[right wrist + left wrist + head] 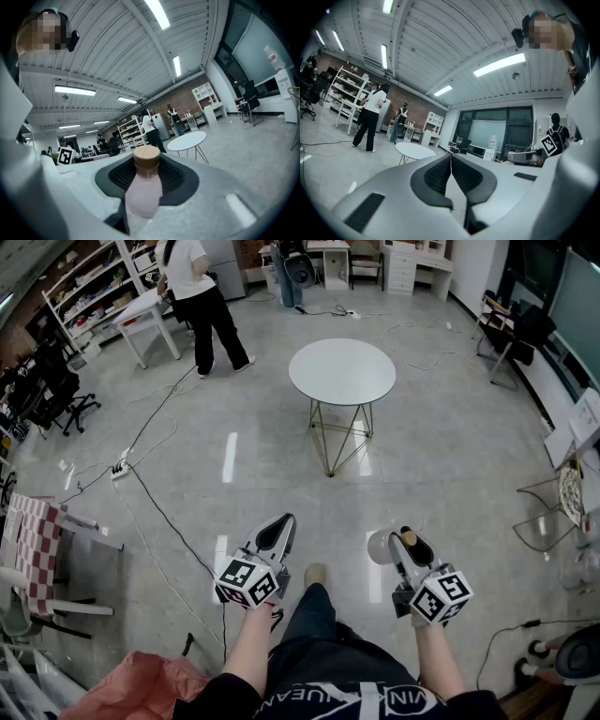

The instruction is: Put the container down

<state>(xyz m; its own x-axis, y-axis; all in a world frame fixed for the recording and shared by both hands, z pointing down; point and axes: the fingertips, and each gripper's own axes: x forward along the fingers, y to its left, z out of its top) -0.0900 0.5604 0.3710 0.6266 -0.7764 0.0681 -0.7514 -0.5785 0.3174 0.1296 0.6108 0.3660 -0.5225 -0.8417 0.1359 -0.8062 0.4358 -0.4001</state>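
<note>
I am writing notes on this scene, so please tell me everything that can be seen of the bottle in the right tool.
The bottle is small, with a smooth, pale pink body that looks like frosted plastic or glass. A round tan cap, wooden in look, closes its top. It stands about upright, cap up, held in the air. The dark ribbed pads of the right tool press on its two sides near the neck. Nothing else touches it. Its contents cannot be told.
</note>
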